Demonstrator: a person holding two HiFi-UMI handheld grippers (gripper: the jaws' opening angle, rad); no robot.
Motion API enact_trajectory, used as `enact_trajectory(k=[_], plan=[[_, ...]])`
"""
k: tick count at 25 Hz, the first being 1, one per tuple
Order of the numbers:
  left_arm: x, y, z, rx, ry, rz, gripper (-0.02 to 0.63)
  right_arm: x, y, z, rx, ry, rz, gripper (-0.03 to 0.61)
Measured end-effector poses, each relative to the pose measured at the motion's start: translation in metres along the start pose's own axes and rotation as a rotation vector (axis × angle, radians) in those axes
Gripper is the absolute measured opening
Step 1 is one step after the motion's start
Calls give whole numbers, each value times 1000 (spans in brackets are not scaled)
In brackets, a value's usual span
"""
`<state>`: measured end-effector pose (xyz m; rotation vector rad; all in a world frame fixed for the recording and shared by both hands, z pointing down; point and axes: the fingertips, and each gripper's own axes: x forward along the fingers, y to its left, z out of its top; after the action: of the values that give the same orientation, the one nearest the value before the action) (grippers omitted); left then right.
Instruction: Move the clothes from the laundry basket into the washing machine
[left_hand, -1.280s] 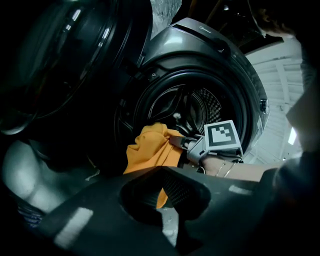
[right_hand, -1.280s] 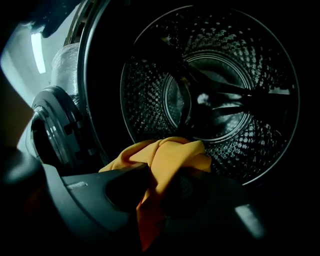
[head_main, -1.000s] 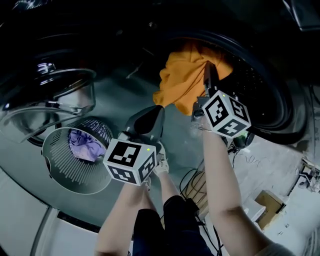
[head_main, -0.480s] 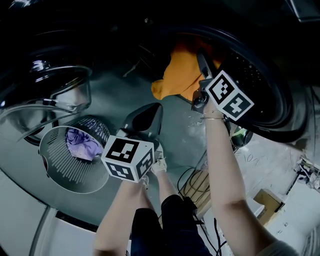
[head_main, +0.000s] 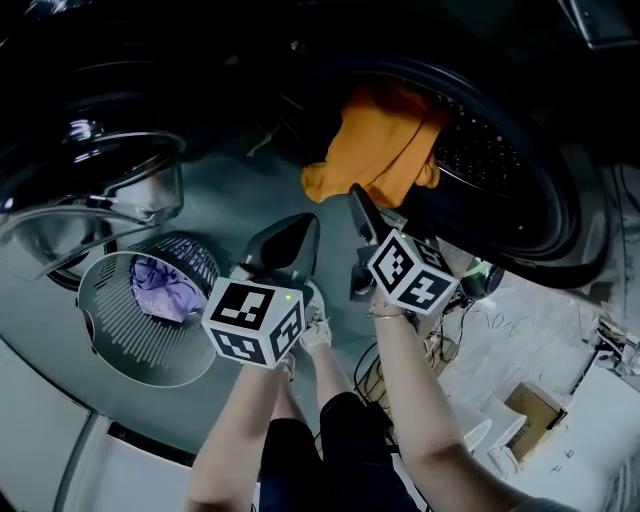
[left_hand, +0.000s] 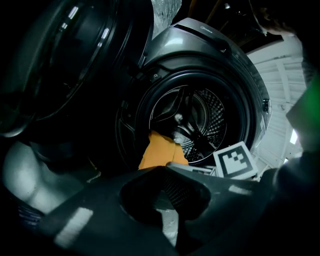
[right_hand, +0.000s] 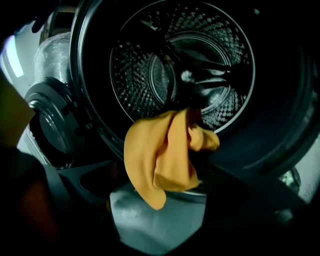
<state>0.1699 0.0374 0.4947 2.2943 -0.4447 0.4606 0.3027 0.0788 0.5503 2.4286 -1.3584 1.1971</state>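
An orange cloth hangs over the front lip of the washing machine's drum, half inside and half draped outside. In the right gripper view the orange cloth dangles from the drum beyond my right gripper, which is open and empty. Seen from the head, the right gripper is just below the cloth. My left gripper is shut on nothing, lower left of the opening. The round laundry basket at the left holds a purple cloth.
The machine's glass door stands open at the left, above the basket. Cables and a cardboard box lie on the floor at the right. The person's legs are below both grippers.
The right gripper let go of the orange cloth and drew back down from the drum. The cloth stays draped on the lip. The left gripper hardly moved.
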Motion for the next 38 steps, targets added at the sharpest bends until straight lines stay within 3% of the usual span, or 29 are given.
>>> enact_trajectory(k=[4, 7, 8, 11, 14, 15, 18, 22, 28, 32, 35, 38], plan=[[-5, 5, -9, -3, 5, -2, 2, 30, -4, -49, 17, 105, -10, 571], [-10, 10, -15, -20, -4, 7, 2, 55, 2, -58, 40, 132, -9, 578], [-11, 11, -16, -25, -10, 8, 2, 60, 2, -55, 53, 121, -18, 551], [-14, 9, -20, -29, -23, 0, 1, 62, 3, -43, 35, 85, -41, 368], [-15, 6, -24, -21, -16, -4, 2, 59, 17, -33, -13, 68, 36, 126], [-15, 5, -26, -16, -13, -5, 2, 56, 22, -28, -18, 53, 71, 109], [-15, 2, -26, -13, -11, -11, 2, 40, 32, 0, -37, -39, 143, 92], [-14, -1, -20, -9, -24, -17, 2, 17, 32, 55, -78, -183, 163, 91], [-9, -7, -8, 1, -34, -32, 2, 19, 20, 127, -126, -326, 132, 89], [-7, -9, -2, 18, -29, -44, 2, 16, 3, 171, -104, -436, 74, 87], [-7, -9, 3, 25, -35, -48, 2, 8, -12, 196, -22, -524, 7, 89], [-5, -10, 6, 27, -35, -52, 2, 13, -21, 197, 0, -511, -45, 98]])
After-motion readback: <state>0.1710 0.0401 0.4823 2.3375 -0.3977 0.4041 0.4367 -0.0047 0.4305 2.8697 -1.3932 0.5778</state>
